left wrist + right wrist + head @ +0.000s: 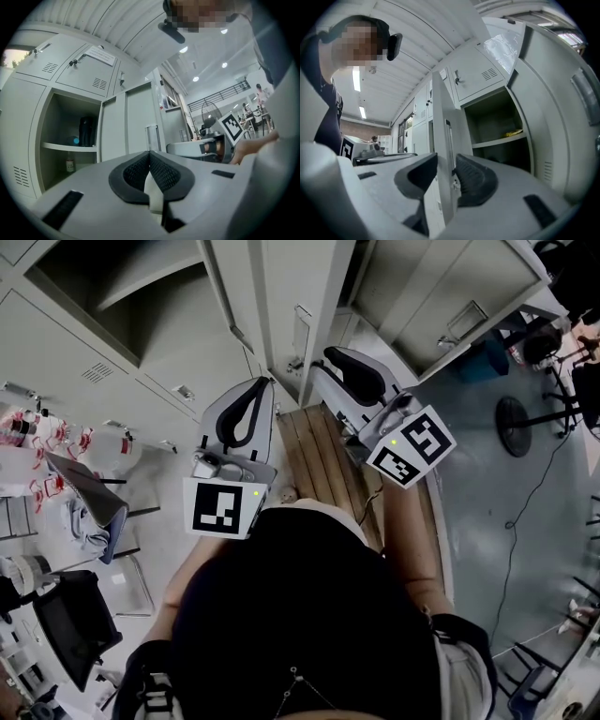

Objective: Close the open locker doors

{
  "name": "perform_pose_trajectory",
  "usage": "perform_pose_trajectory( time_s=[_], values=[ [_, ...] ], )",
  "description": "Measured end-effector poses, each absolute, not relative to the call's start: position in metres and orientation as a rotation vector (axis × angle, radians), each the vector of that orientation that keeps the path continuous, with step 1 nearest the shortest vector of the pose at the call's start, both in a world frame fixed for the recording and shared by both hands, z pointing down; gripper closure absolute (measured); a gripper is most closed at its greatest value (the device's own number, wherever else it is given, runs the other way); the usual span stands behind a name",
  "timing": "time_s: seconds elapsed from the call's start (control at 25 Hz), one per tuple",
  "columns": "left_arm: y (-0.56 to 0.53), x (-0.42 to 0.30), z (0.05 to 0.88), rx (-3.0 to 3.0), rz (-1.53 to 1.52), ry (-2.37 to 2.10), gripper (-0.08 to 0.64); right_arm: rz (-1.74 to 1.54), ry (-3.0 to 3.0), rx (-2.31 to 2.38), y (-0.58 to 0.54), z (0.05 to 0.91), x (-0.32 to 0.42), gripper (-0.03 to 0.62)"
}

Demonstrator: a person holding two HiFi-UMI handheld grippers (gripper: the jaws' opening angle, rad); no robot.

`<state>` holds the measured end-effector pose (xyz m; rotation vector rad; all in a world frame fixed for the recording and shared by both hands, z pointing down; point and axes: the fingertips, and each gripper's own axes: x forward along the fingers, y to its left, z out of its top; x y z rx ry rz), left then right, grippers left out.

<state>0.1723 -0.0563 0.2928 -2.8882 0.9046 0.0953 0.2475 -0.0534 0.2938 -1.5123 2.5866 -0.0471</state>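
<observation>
Astride the locker door edge [439, 117], level right hand-held gripper [446, 160], released; left one [150, 155] clenched.

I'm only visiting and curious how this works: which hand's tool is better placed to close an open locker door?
Right, probably. The right tool has its jaws apart with the edge of an open locker door between them, ready to swing it. The left tool is shut on nothing.

2 grey hand-held grippers [150, 154] [446, 161] bear black pads [165, 173], marker cubes [223, 507].
</observation>
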Motion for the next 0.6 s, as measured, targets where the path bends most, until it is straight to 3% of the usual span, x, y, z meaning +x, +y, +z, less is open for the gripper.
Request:
perform_pose_trajectory(
  time_s=[0.6],
  values=[
    [-0.069, 0.151, 0.295, -2.851, 0.093, 1.009, 0.558, -0.065, 2.727, -1.281, -0.055, 0.294, 0.202, 0.466]
  ],
)
